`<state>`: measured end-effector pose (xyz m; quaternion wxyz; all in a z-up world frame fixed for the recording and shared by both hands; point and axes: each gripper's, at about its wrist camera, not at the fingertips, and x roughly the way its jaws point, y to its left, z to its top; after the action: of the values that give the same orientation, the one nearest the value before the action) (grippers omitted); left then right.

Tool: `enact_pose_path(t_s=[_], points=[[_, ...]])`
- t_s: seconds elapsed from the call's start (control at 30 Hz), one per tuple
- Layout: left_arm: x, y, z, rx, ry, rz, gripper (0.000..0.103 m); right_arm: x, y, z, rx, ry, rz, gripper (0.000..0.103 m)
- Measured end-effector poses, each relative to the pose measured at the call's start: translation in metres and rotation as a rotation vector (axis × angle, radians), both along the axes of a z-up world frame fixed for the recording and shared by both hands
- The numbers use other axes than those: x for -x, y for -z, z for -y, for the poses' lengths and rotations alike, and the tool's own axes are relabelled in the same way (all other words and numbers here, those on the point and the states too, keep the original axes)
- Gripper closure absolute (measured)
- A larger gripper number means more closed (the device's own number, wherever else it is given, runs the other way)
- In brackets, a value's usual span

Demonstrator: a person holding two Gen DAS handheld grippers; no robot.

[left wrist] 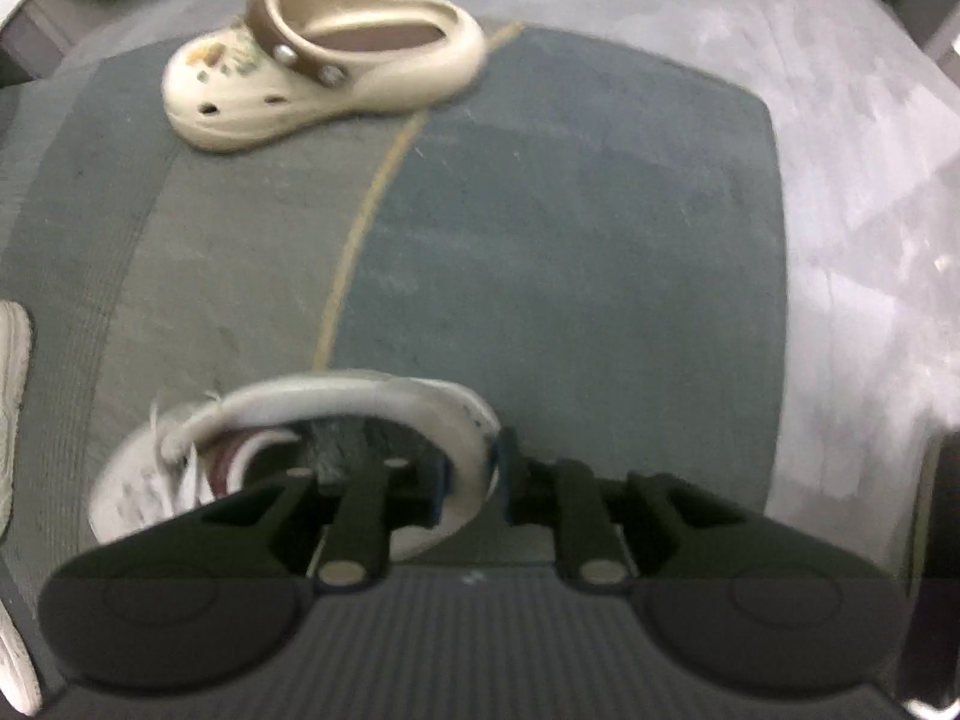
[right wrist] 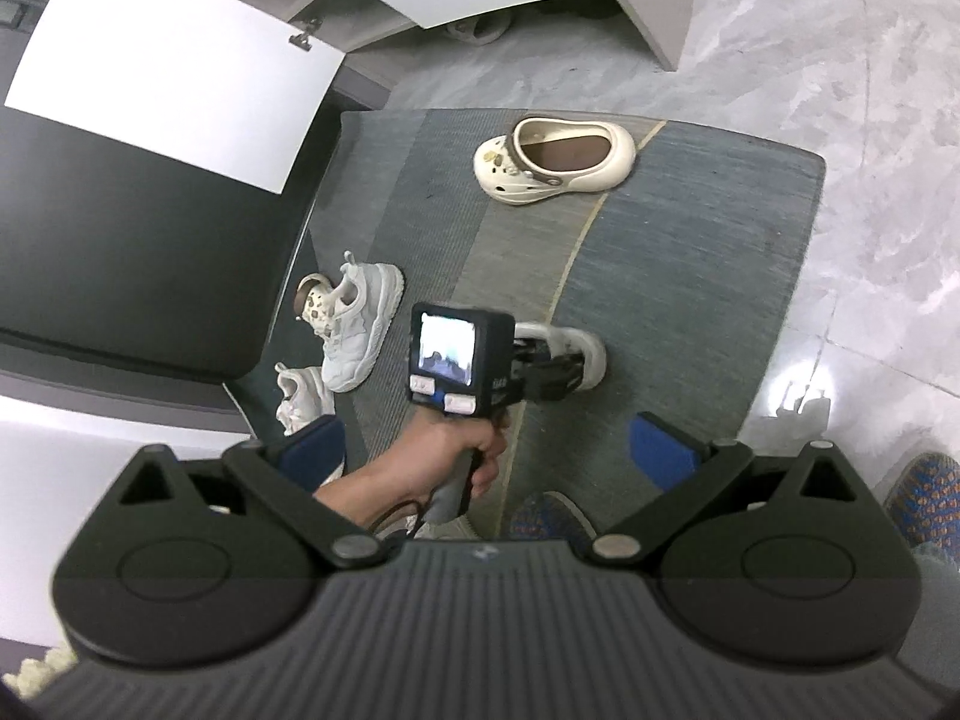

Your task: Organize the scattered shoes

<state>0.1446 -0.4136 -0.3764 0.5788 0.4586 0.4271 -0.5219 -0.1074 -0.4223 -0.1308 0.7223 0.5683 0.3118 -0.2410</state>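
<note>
A white sneaker (left wrist: pixel 336 402) rests on the grey rug (left wrist: pixel 570 240). Its heel rim runs between the blue pads of my left gripper (left wrist: pixel 471 474), which points steeply down. The jaws stand slightly apart around the rim; the picture is blurred there. From the right wrist, the left gripper (right wrist: pixel 564 369) is held by a hand (right wrist: pixel 444 456), with the sneaker's end (right wrist: pixel 591 351) beyond it. A cream clog with a brown strap (left wrist: pixel 324 72) (right wrist: pixel 555 159) lies farther off on the rug. My right gripper (right wrist: pixel 489 447) hovers high, open and empty.
At the rug's left edge (right wrist: pixel 336 192) stand a white sneaker (right wrist: pixel 357 330), a smaller white shoe (right wrist: pixel 303 396) and a second clog (right wrist: pixel 315 303), beside a dark bench (right wrist: pixel 120 240). Another shoe (right wrist: pixel 480 30) sits under the cabinet. Patterned slippers (right wrist: pixel 927 498) stand near, with marble floor (right wrist: pixel 870 150) to the right.
</note>
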Motion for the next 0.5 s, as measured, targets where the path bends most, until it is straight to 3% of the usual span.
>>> enact_pose_path(t_s=[0.2, 0.3, 0.37, 0.43, 0.5], points=[[0.011, -0.031, -0.009, 0.069, -0.033, 0.088, 0.037, -0.005, -0.010, 0.001, 0.071, -0.016, 0.019, 0.000], [0.005, -0.073, -0.016, 0.107, -0.135, 0.094, 0.026, -0.003, -0.021, 0.000, 0.115, -0.018, 0.034, 0.000], [0.001, -0.095, -0.021, 0.120, -0.177, 0.113, 0.025, -0.001, -0.027, -0.002, 0.138, -0.019, 0.050, 0.000], [-0.011, -0.135, -0.031, 0.154, -0.230, 0.174, 0.025, 0.000, -0.033, -0.004, 0.152, -0.022, 0.069, 0.000], [-0.026, -0.172, -0.043, 0.202, -0.316, 0.193, 0.017, 0.001, -0.039, -0.006, 0.172, -0.036, 0.087, 0.000]])
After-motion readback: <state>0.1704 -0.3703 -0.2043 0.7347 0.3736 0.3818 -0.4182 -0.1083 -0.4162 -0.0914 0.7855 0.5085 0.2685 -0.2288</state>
